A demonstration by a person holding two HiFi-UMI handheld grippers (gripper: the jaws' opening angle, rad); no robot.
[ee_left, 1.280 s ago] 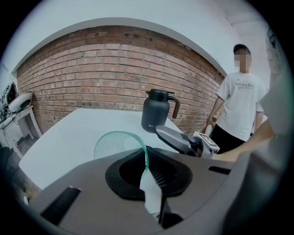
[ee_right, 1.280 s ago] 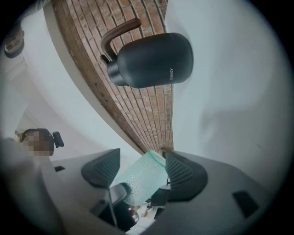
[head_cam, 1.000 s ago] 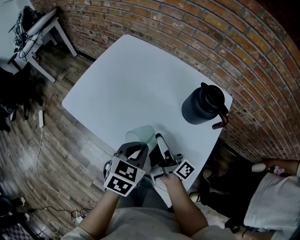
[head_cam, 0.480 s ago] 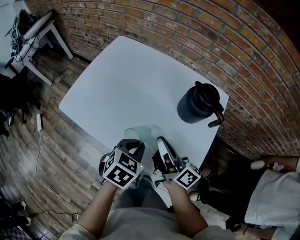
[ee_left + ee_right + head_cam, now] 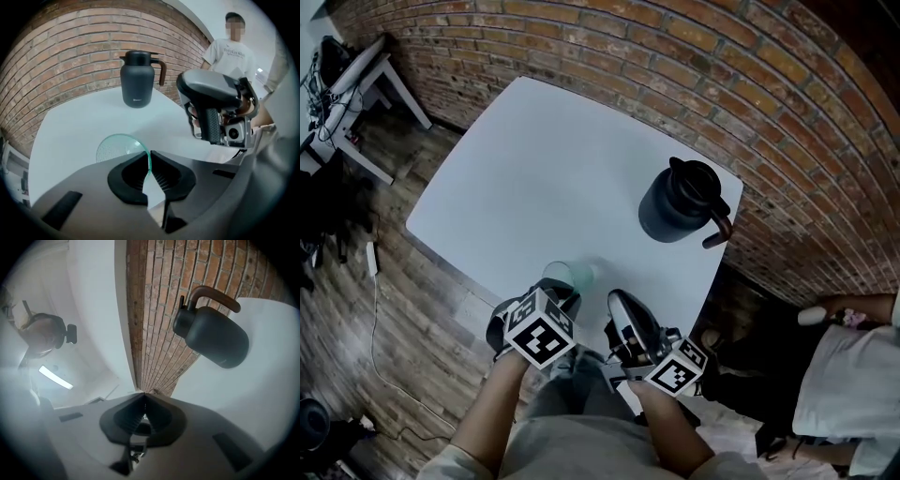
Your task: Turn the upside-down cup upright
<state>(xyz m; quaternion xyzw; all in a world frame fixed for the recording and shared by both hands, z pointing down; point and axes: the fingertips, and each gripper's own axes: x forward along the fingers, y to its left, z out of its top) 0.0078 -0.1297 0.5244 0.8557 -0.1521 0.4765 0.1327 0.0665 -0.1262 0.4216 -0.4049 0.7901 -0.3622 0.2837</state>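
Observation:
A pale green see-through cup is near the white table's front edge. My left gripper reaches steeply down from above it. Up close, the left gripper is shut on the cup's thin wall, the rim between the pads. The cup's mouth faces the gripper and its round base lies beyond. Whether the base touches the table I cannot tell. My right gripper is just right of the cup and apart from it. In its own view the right gripper is shut with nothing in it, pointing along the table.
A dark jug with a brown handle stands at the table's far right, also in the left gripper view and right gripper view. A brick wall runs behind. A person is at the right, a small side table at the far left.
The right gripper let go of the cup, shut and drew back. The left gripper rolled and sank with the cup, which went from tilted on its side to mouth toward the gripper.

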